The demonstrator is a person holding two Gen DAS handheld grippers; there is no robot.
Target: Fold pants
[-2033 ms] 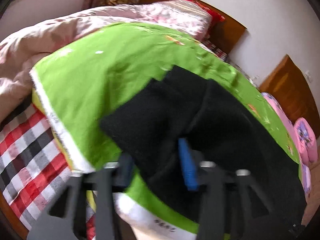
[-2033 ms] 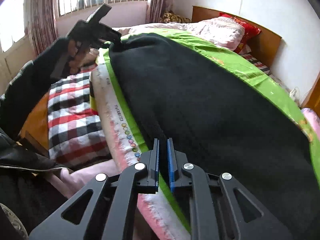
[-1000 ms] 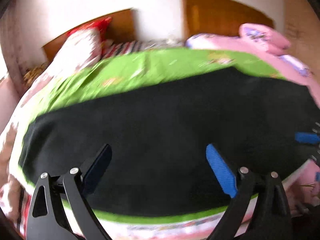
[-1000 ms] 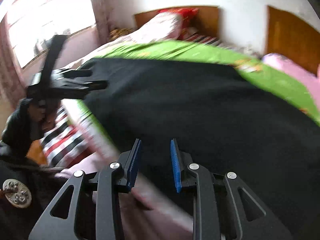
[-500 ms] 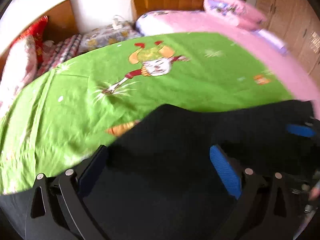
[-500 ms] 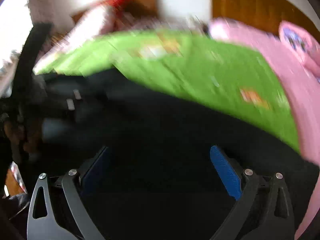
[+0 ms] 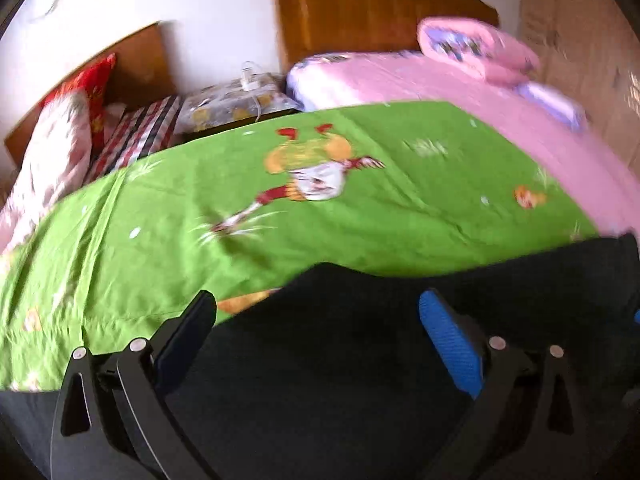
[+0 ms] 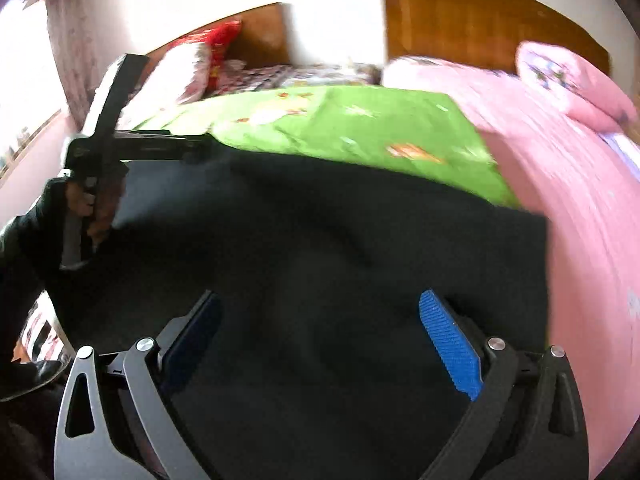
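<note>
We're over the bed with both grippers spread wide and neither one holding anything. Our left gripper (image 7: pixel 316 320) hangs above the black pants (image 7: pixel 360 360), jaws fully apart, blue pad (image 7: pixel 450 344) bare, nothing pinched. Our right gripper (image 8: pixel 320 324) stands just as wide over the same dark cloth (image 8: pixel 320 260), its pads clear of the fabric as far as we can tell.

The pants lie flat on the green sheet (image 7: pixel 160 232) along the bed's near edge, reaching toward the sheet's right edge, where the pink bedding (image 8: pixel 580 220) begins. A straight edge of the pants shows on that right side in the right wrist view. The cartoon print (image 7: pixel 312 176) on the green sheet sits uncovered beyond the pants, toward the wooden headboard (image 7: pixel 360 4).

In the right wrist view we see our left hand (image 8: pixel 92 204) gripping its tool at the pants' far left corner. The pictures are blurred.
</note>
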